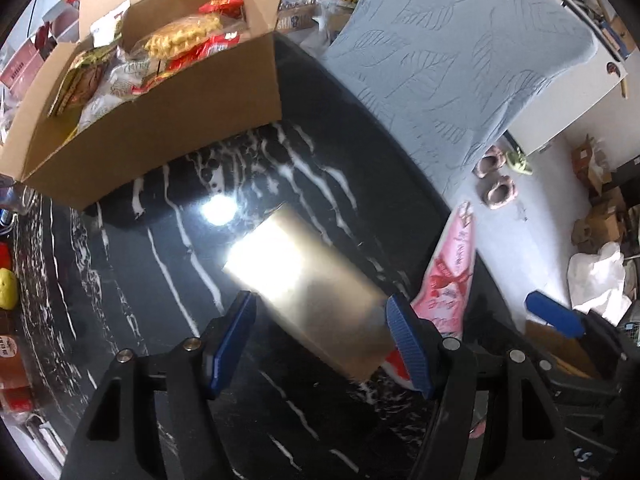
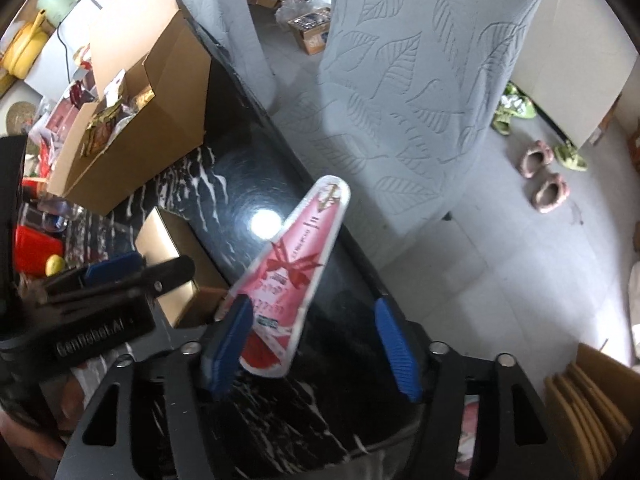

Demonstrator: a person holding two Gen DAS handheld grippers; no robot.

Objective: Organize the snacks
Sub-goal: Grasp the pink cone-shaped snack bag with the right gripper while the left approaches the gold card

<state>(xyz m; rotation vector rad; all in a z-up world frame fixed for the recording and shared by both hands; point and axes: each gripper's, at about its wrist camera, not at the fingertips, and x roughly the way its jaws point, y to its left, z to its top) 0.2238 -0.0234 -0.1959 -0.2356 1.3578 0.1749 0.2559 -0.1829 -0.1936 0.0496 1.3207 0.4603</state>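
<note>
Black marble table (image 1: 120, 280) holds snack-filled cardboard box (image 1: 168, 132) near covered chair (image 1: 448, 60).

Two grippers are showing: the left gripper (image 1: 320, 320) and the right gripper (image 2: 314, 328). Each one is showing two blue fingers (image 1: 236, 336). One gold box (image 1: 312, 292) is lying on one black table (image 1: 120, 280). One pink pack (image 2: 296, 264) is lying there too. One brown carton (image 1: 168, 128) is sitting at the back, and at least three snack bags (image 1: 188, 36) are showing inside it; the rest are too mixed up to count. Two pink slippers (image 2: 544, 176) are sitting on the floor. Two green slippers (image 2: 516, 112) are sitting near them. One yellow ball (image 1: 8, 288) is peeking in at the side.
</note>
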